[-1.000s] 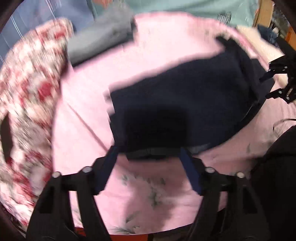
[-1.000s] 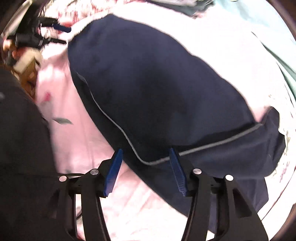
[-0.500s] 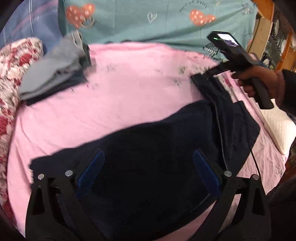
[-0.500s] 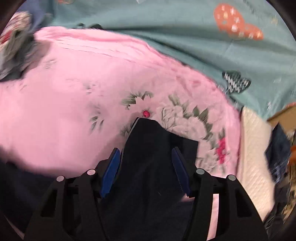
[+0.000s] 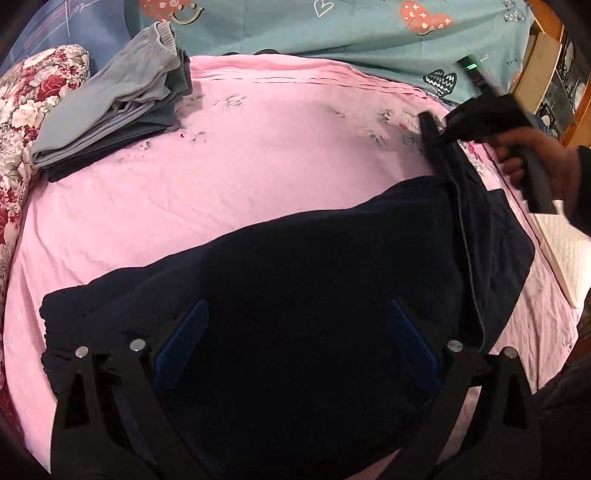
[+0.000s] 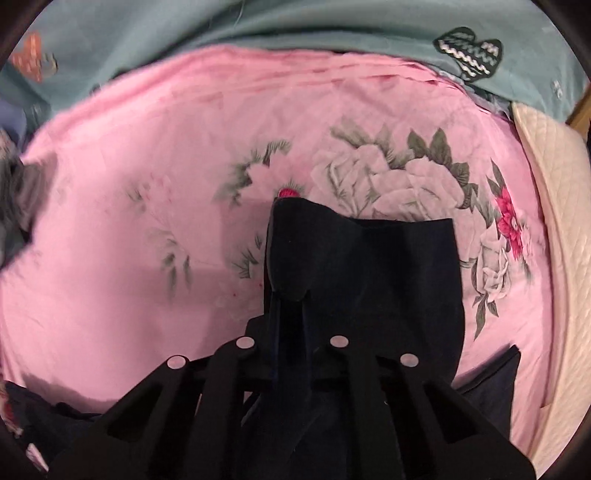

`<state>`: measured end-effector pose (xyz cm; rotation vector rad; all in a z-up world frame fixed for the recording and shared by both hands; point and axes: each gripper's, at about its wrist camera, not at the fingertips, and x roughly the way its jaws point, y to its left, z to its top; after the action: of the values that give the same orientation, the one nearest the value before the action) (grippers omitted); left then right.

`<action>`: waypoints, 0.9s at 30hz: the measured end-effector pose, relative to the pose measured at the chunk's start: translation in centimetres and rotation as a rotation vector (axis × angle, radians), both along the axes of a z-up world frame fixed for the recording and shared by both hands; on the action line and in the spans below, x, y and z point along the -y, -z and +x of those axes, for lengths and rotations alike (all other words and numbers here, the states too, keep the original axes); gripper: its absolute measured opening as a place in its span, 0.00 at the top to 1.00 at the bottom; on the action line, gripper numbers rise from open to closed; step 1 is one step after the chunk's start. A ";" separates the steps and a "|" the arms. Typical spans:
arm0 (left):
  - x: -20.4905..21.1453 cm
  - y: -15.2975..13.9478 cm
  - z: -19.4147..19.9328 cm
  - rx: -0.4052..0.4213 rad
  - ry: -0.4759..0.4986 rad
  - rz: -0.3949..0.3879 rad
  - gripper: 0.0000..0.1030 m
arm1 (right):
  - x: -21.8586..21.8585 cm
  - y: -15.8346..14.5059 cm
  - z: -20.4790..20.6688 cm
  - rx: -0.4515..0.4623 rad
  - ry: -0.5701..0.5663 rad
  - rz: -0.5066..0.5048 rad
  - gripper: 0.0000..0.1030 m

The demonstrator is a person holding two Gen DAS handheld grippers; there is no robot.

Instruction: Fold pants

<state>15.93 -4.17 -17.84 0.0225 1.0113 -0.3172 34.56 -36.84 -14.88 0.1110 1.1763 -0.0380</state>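
Observation:
Dark navy pants [image 5: 314, 280] lie on the pink floral sheet [image 5: 240, 166]. My left gripper [image 5: 295, 336] is open, its blue pads spread wide just above the middle of the pants. My right gripper [image 6: 291, 332] is shut on the far end of the pants [image 6: 365, 273], pinching a fold of fabric that hides the pads. In the left wrist view the right gripper [image 5: 439, 136] shows at the far right, holding that end of the pants low over the sheet.
A stack of folded grey and dark clothes [image 5: 110, 110] sits at the back left. A red floral quilt [image 5: 22, 122] lies along the left edge. A teal patterned sheet [image 5: 332, 29] runs behind. A white quilted pad [image 6: 561, 221] lies right.
My right gripper moved from the pants' side to their far end and closed on the fabric. My left gripper moved over the pants' middle and stayed open.

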 end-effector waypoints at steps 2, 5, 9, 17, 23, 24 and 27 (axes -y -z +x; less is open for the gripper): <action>0.4 0.0 -0.1 0.001 0.018 0.017 0.05 | 1.6 -2.3 -1.5 0.068 0.030 0.075 0.91; 0.8 -0.2 -0.1 0.006 0.050 0.035 0.05 | 4.1 -6.6 -5.2 0.195 0.099 0.156 0.91; 1.3 -0.6 -0.2 0.009 0.092 0.057 0.05 | 9.2 -9.9 -13.0 0.341 0.217 0.248 0.91; 2.3 0.0 0.4 -0.045 0.123 0.135 0.05 | 19.6 1.7 -25.3 0.193 0.623 0.336 0.87; 3.0 0.3 0.8 -0.061 0.121 0.179 0.05 | 21.2 2.7 -28.7 0.125 0.731 0.359 0.59; 3.1 0.5 0.7 -0.069 0.121 0.184 0.05 | 21.3 2.3 -28.6 0.142 0.718 0.354 0.58; 2.9 0.6 -0.2 -0.058 0.117 0.233 0.05 | 21.2 1.2 -27.3 0.154 0.672 0.373 0.56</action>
<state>15.76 -7.04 -18.42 0.2859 1.1026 -0.3067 7.25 -58.06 -16.09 0.8215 0.9376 -0.3947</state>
